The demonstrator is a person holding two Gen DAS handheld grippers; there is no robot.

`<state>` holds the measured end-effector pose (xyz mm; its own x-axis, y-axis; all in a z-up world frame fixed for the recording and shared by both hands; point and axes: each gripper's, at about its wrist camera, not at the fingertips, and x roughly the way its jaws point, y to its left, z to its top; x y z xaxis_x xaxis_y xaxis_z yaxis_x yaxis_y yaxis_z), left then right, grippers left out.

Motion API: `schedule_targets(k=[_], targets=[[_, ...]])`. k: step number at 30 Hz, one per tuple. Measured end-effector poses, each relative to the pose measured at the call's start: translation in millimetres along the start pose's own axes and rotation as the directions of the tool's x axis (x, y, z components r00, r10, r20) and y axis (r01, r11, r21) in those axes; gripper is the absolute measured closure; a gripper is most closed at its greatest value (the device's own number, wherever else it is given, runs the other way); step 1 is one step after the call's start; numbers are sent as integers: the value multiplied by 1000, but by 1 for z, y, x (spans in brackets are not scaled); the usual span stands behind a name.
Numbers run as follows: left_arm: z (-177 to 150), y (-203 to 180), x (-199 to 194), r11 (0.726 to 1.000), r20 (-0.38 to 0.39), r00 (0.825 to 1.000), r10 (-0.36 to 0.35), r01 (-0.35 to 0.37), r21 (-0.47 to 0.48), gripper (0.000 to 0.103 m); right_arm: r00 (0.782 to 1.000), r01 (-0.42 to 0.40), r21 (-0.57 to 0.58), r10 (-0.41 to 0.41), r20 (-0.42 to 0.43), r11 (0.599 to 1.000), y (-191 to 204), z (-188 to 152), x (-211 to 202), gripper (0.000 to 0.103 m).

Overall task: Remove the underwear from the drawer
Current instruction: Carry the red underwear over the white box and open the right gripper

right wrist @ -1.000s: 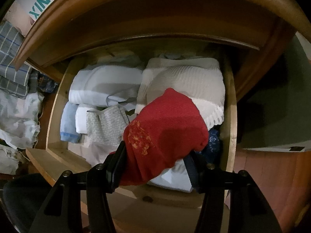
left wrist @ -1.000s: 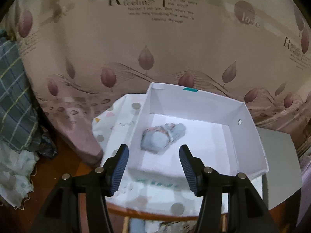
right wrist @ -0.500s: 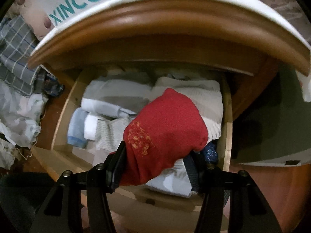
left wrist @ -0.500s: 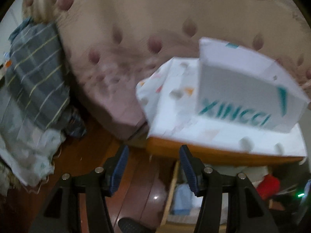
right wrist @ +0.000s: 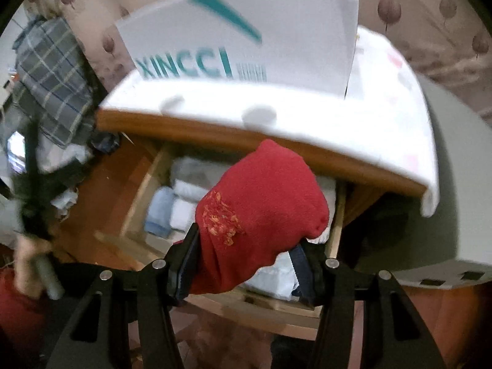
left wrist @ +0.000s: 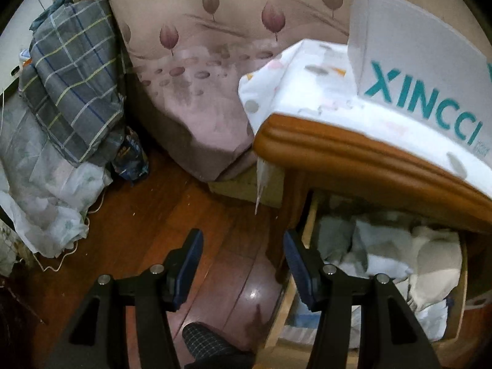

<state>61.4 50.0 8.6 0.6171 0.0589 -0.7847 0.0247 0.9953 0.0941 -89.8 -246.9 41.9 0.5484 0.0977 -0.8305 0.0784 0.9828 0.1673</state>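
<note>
The right gripper (right wrist: 246,261) is clamped on the red underwear (right wrist: 261,224), its blue-padded jaws pinching the garment's near end so that the bulk of the cloth bulges up and away from the fingers, long axis running forward along the line the gripper points. It is a soft, fuzzy knit, rounded like a stuffed pouch, with a patch of orange embroidery on the side nearest the left jaw. Directly beyond and below the cloth lies the open wooden drawer (right wrist: 138,190), packed with folded whites and pale blues; the red piece looks clear of that pile, so the carry seems to need only height and a forward reach. Further out and above sits the white box (right wrist: 246,37) with teal lettering, standing on a dotted white cover over the cabinet top, a likely drop spot. The left gripper (left wrist: 243,264) stands apart with nothing between its pads, over glossy reddish floorboards, the drawer's contents (left wrist: 384,252) off to its right. The right hand is plainly the one in charge of the garment.
</note>
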Motion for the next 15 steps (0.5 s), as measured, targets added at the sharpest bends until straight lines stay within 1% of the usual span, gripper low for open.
schedule_targets(k=[2,5,7,9,11,13,14,15], targets=[[-1,4,3,1000,-15,1000,-24,23,-18,47,999,6,-17,-5,48,1000,0,10,-23,51],[-1,10,3,998,-16,1000,-26,26,-49,47,988,29,-46,-22,151,999,2,37,-68,51],[0,12,2,998,-9,1000,-13,12,-57,47,982,42,-50,-32,187,998,5,54,-85,51],[1,13,1,998,1,1000,-2,2,-57,47,971,68,-64,-52,231,996,7,81,-103,51],[1,14,0,999,1,1000,-2,2,-52,47,961,102,-63,-82,264,993,9,102,-111,51],[-1,18,3,999,-20,1000,6,-7,-52,47,957,110,-47,-92,276,993,7,131,-112,51],[-1,20,4,998,-24,1000,7,-9,-59,47,955,120,-45,-103,280,992,7,138,-111,51],[0,23,6,997,-35,999,4,-6,-73,47,952,144,-57,-123,280,988,8,154,-106,51]])
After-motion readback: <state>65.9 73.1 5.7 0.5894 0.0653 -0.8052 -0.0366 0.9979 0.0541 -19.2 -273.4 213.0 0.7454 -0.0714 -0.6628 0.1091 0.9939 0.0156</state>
